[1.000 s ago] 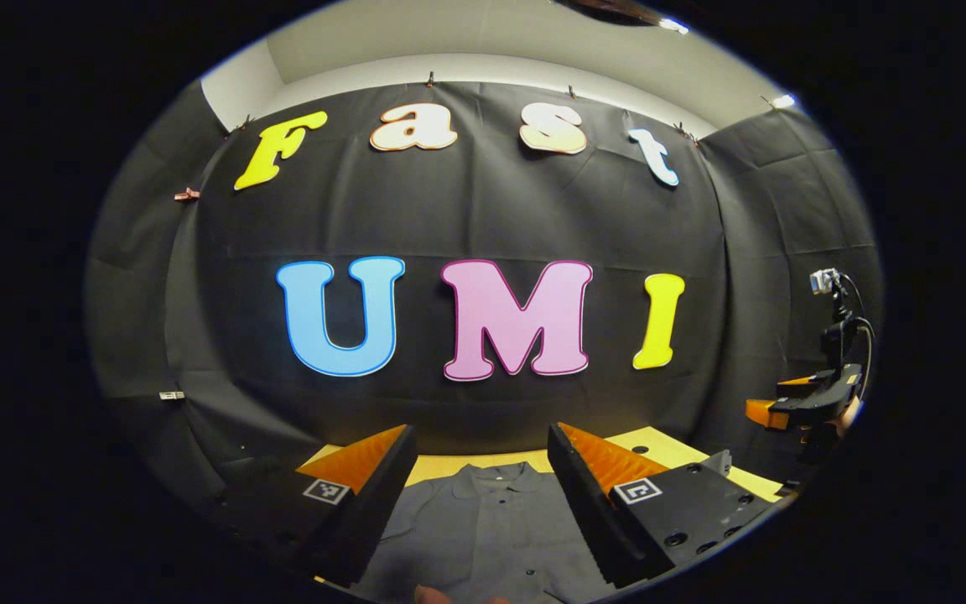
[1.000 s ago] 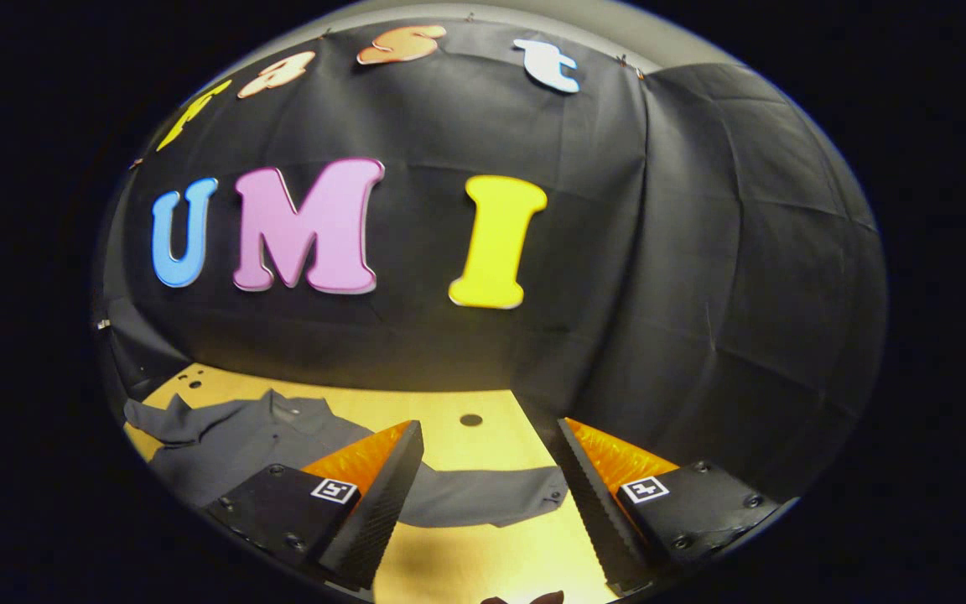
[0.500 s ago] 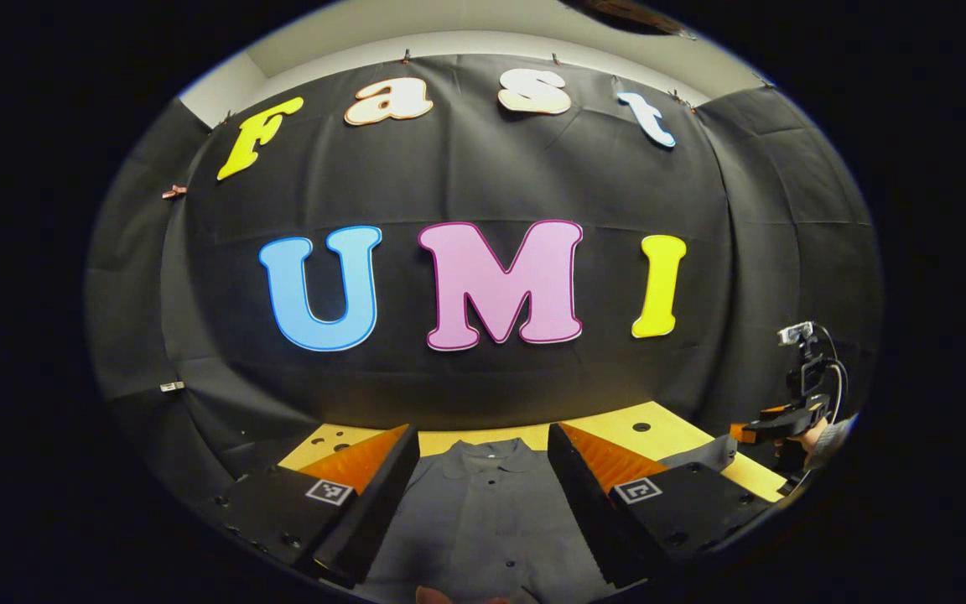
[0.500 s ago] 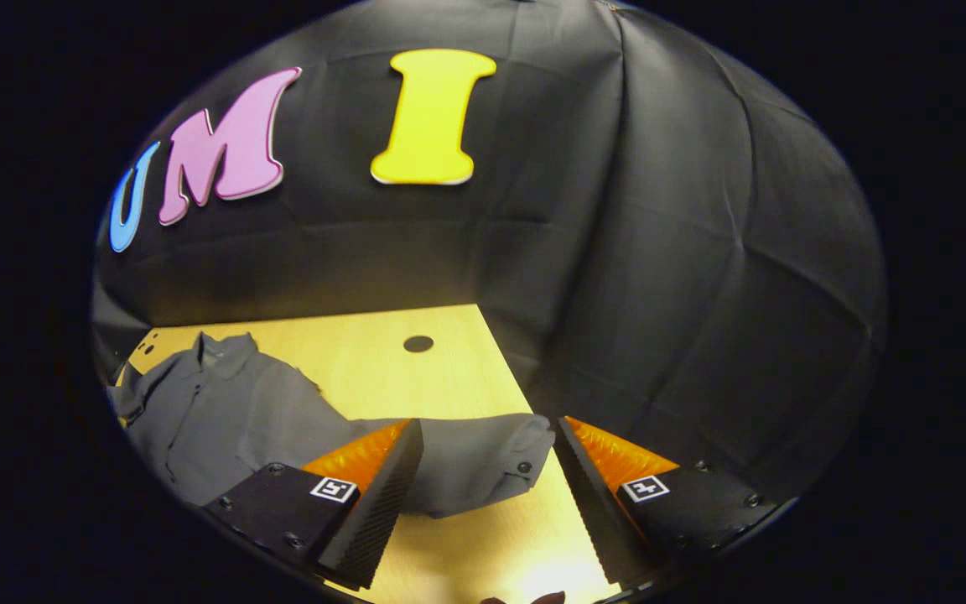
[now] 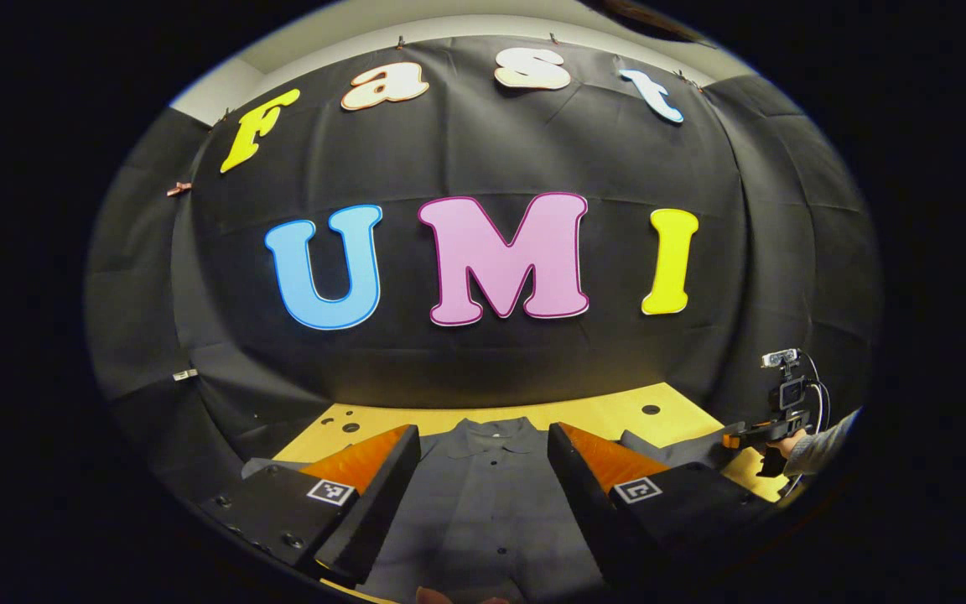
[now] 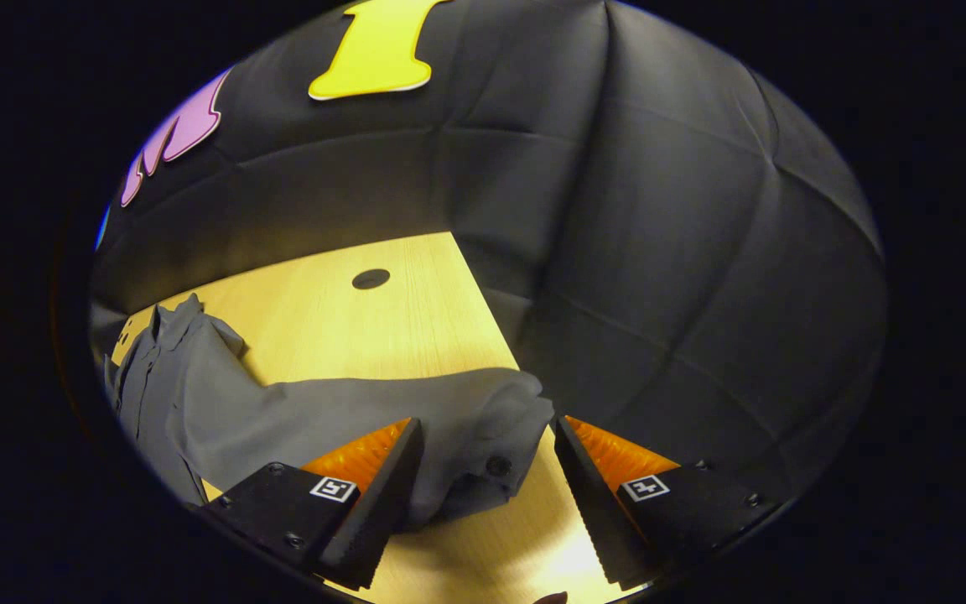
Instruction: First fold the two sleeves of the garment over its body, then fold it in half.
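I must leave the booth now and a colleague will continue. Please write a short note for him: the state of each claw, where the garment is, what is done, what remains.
Left claw: open, hovering over the body of the grey shirt, near the collar, holding nothing.
Right claw: open, its fingers either side of the cuff of the right sleeve, not closed on it.
The shirt lies flat on the wooden table, buttons up, with the right sleeve stretched out sideways.
Done: nothing folded yet.
Left: grasp this cuff, fold the sleeve over the body, do the other sleeve, then fold in half.

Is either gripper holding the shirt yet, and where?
No. The right gripper is open around the sleeve cuff; the left gripper is open above the shirt.
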`<state>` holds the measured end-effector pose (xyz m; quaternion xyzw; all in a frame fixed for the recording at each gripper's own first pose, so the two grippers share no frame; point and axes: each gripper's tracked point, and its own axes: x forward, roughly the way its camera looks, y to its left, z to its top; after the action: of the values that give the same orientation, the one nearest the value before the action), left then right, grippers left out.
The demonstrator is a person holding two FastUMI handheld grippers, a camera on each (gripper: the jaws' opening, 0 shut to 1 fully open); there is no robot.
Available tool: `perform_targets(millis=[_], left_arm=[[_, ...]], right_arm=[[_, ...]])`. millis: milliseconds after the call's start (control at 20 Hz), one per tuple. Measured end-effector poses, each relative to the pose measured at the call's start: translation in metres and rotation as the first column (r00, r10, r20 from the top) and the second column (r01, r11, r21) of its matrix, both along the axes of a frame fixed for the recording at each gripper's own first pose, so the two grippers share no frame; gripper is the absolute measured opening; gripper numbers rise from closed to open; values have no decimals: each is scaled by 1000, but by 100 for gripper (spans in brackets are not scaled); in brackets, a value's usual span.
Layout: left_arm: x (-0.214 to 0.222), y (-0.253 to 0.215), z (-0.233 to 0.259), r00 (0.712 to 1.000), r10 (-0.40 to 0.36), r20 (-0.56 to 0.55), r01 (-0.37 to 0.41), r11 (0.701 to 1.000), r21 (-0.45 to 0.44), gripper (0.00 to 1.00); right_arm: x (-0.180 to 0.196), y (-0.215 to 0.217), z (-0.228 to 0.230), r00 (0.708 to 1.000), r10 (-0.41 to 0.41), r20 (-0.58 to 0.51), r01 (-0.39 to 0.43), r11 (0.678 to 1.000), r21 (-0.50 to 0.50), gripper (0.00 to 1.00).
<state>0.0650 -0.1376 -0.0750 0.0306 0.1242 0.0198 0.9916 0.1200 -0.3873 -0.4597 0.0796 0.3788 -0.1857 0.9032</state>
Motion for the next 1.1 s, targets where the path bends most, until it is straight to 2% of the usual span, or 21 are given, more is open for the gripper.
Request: perform_targets(millis=[150, 350, 450, 500, 600, 700, 900, 1100], left_arm=[[-1, 5, -2, 1000, 28, -8, -28, 1000, 2, 96], [-6, 7, -1, 999, 50, -15, -49, 999, 21, 96], [-9, 7, 0, 999, 45, -16, -45, 998, 32, 96], [-9, 7, 1, 999, 42, -15, -41, 999, 35, 97], [-9, 7, 4, 999, 36, -11, -35, 999, 40, 96], [-10, 11, 7, 1000, 31, 2, -32, 998, 49, 96], [-11, 20, 13, 1000, 11, 26, -12, 998, 66, 96], [-10, 37, 5, 1000, -20, 24, 20, 1000, 15, 96]], right_arm=[[1, 6, -17, 1000, 8, -27, -7, 999, 35, 98], [2, 9, -24, 1000, 8, -28, -6, 998, 58, 89], [2, 14, -23, 999, 31, -19, -30, 998, 61, 82], [3, 16, -24, 999, 47, -17, -46, 996, 72, 58], [2, 21, -23, 998, 52, -31, -49, 994, 98, 25], [-2, 20, -18, 999, 38, -37, -34, 995, 98, 12], [-4, 10, 26, 998, -20, 55, 17, 998, 57, 11], [-18, 11, 91, 984, -57, 170, 54, 998, 23, 11]])
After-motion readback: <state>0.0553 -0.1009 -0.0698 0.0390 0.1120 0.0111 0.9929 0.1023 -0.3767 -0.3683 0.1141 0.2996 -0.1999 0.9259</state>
